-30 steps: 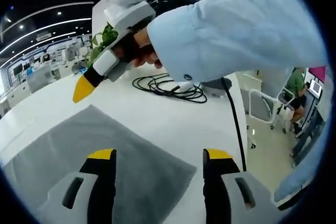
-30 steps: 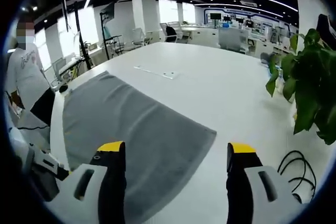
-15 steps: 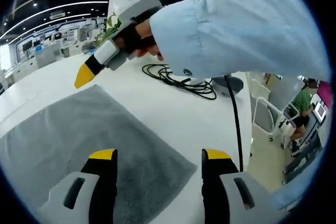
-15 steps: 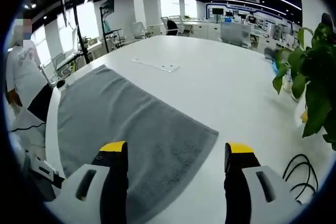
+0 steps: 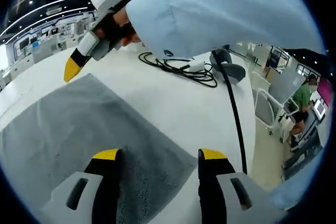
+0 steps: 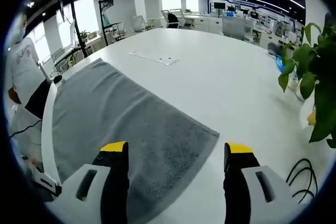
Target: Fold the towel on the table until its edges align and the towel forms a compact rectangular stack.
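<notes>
— Both grippers hang above the table with their jaws spread wide and nothing between them. See the left gripper (image 5: 156, 157)? Its yellow-tipped jaws stand over one corner of the grey towel (image 5: 73, 124).

— And the right gripper (image 6: 175, 149)?

— Same story in the right gripper view: jaws apart, over another corner of the towel (image 6: 121, 124), which points toward the bare white table (image 6: 220, 77). You can also spot that right gripper (image 5: 86, 51) from the left gripper view, high up, with a hand (image 5: 123, 27) wrapped round its grip and a pale blue sleeve (image 5: 220, 14) behind it. Its yellow tip hovers near the far edge of the towel; I can't tell whether it touches.

— Where does the towel lie?

— Spread flat and unfolded on the table, one long edge running close to the table's edge on the side where a person in a white shirt (image 6: 23, 77) stands.

— Anything else on the table?

— A coil of black cable (image 5: 178, 69) beyond the towel, well apart from it, with a round dark stand (image 5: 228, 69) beside it. A leafy green plant (image 6: 315, 87) sits off to the side, and a small flat plate (image 6: 155, 57) is set into the tabletop past the towel's far end.

— Anyone else about?

— Someone in green (image 5: 302, 98) sits in the background among the office chairs.
</notes>
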`<state>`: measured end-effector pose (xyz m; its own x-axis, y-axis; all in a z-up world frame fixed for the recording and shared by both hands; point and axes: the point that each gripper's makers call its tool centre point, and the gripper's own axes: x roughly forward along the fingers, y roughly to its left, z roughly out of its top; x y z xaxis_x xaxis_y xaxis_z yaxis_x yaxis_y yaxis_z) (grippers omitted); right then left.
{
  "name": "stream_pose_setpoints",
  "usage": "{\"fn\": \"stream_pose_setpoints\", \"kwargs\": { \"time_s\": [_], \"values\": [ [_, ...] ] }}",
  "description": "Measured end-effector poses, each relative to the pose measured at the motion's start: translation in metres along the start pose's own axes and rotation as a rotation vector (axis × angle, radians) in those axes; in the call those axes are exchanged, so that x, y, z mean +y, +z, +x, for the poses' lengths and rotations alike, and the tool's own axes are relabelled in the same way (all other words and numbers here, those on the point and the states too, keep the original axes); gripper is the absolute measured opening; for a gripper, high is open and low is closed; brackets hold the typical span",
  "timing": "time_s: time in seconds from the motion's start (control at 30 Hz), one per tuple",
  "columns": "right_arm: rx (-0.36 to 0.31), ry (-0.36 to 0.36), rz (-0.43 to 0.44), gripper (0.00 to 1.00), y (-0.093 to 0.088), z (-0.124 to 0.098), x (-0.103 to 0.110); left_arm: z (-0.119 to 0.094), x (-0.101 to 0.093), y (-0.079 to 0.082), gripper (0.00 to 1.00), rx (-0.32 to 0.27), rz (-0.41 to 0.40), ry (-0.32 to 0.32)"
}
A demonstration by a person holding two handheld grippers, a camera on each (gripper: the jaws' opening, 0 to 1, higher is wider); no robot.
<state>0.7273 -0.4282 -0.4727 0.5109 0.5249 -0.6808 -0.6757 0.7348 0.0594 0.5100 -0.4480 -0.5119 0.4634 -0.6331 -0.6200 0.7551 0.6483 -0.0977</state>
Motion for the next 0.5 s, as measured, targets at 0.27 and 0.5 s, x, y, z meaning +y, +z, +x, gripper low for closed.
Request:
{"fn": "stream_pose_setpoints", "kwargs": {
  "time_s": [0.27,0.5],
  "values": [
    [0.0,0.01,-0.008,0.74,0.002,0.003,-0.001,-0.002,-0.017,0.0,0.42,0.011,0.052,-0.048],
    [0.006,0.007,-0.013,0.73,0.002,0.007,-0.005,0.001,-0.036,-0.004,0.4,0.023,0.078,-0.082]
  ]
}}
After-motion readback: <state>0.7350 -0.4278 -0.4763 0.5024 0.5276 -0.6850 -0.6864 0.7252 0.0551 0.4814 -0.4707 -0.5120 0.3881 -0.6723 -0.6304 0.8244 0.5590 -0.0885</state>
